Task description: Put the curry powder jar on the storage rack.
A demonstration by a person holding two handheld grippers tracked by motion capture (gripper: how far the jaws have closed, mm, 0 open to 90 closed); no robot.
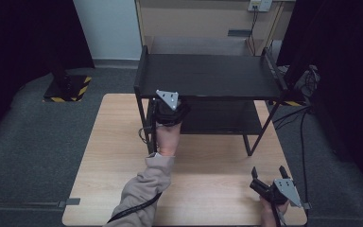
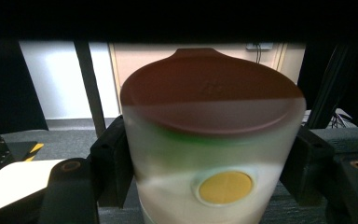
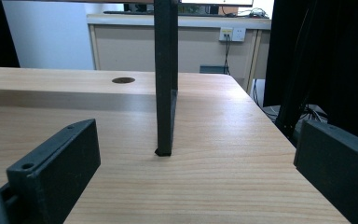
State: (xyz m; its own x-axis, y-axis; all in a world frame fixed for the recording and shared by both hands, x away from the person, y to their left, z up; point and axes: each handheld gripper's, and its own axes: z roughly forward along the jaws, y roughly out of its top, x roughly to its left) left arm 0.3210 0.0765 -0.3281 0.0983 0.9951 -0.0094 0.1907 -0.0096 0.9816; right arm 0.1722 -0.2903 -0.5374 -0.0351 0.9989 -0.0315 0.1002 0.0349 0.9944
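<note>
Brown-lidded and frosted in the wall, a round container (image 2: 212, 140) sits clamped between the two black jaws of your left gripper (image 2: 212, 158); the jaw pads press its sides at about 9 and 3 o'clock in the left gripper view. A yellow round sticker (image 2: 225, 187) shows low on its front, and a green band shows faintly under the lid. From the high view your left gripper (image 1: 169, 109) is at the front edge of the black two-level shelf (image 1: 208, 75), at about 11 o'clock from the middle of the wooden table (image 1: 118, 156), with your sleeve (image 1: 144, 189) reaching up from 6 o'clock. The container itself is hidden there by your hand and the gripper.

Your right gripper (image 1: 267, 182) rests low over the table's corner at about 4 o'clock, jaws spread wide with nothing between them. In the right gripper view a black shelf leg (image 3: 165, 79) stands on the tabletop straight ahead at 12 o'clock, well beyond the jaws.
</note>
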